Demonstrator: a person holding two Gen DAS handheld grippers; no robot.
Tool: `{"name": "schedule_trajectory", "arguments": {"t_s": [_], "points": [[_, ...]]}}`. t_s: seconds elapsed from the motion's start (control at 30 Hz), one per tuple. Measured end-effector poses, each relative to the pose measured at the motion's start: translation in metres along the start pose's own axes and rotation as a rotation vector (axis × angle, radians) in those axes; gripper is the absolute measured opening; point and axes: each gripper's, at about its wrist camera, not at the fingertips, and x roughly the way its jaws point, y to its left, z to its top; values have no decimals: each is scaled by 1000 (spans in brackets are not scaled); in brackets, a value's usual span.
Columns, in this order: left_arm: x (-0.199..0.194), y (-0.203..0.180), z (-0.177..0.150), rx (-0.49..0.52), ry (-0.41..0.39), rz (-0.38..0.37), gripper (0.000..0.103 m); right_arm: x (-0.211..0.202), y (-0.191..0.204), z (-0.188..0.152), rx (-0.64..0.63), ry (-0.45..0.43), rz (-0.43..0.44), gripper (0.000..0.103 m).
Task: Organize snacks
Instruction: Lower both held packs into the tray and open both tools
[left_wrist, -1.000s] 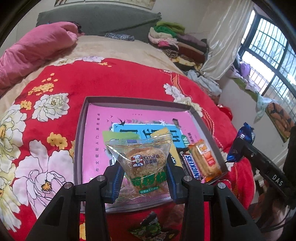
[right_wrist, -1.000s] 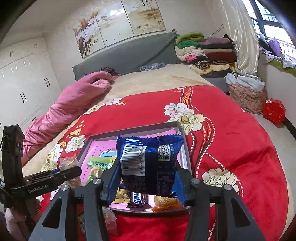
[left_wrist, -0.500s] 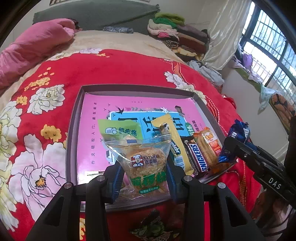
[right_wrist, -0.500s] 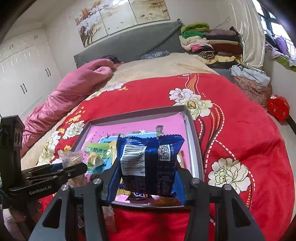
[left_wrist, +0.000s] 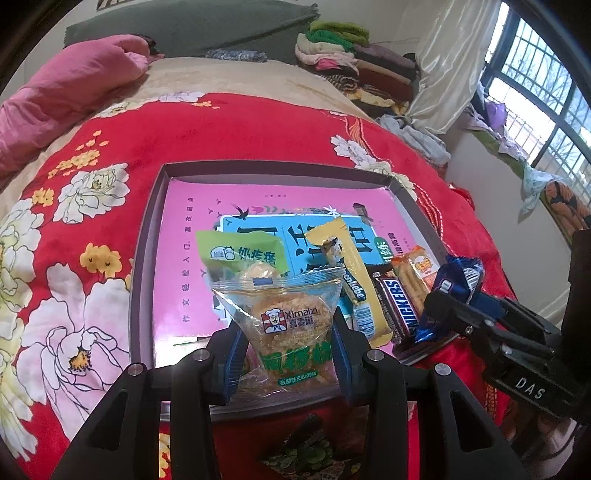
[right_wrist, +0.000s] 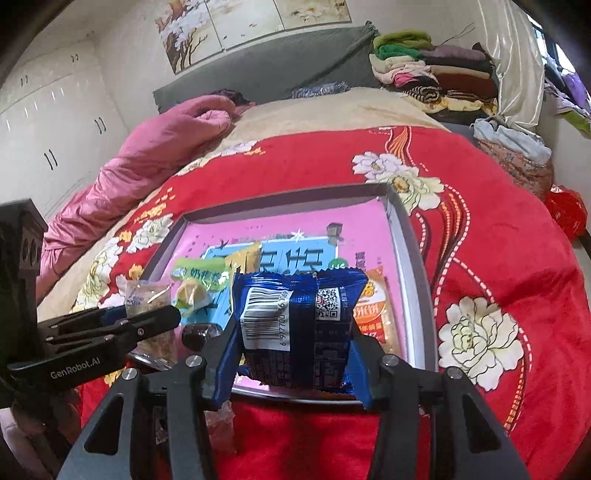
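Hovering over the near edge of a shallow grey tray (left_wrist: 147, 236) that lies on a bed, the left claw (left_wrist: 286, 354) is clenched on a clear cake packet (left_wrist: 284, 317) with a chef logo and green lettering, its blue pads pressing the packet's two sides so that it stands upright between them. Beside it, the right claw (right_wrist: 295, 332) is clenched in the same way on a blue foil packet (right_wrist: 295, 317), barcode and square code facing the camera, held above the tray's near rim towards its right-hand side. From the left wrist view that blue packet shows at the right, just past the tray's near right corner. Inside the tray a pink printed sheet (left_wrist: 192, 280) covers the floor, and several snacks already lie on it in a loose row: a green packet (left_wrist: 242, 251) at the left, a long yellow bar (left_wrist: 351, 273) slanting across the middle, a Snickers bar (left_wrist: 397, 306) next to it, and an orange biscuit packet (left_wrist: 415, 273) nearest the right wall. A dark round sweet (right_wrist: 199, 334) shows in the right wrist view near the tray's front left. More wrapped snacks lie on the red flowered blanket (left_wrist: 229, 133) just in front of the tray, beneath the claws. A pink quilt (right_wrist: 147, 147) is bunched along the far left of the bed, and folded clothes (right_wrist: 424, 66) are stacked at the far right by the curtain.
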Motion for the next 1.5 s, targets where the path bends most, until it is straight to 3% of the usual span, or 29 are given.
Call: {"name": "schedule_trajectory", "arguments": {"t_s": [1.03, 1.5], "points": [[0, 3, 0, -14, 12, 7, 45, -15, -5, 0, 36, -35, 16, 52], [-7, 5, 1, -12, -3, 18, 53, -23, -6, -2, 46, -42, 25, 52]]}}
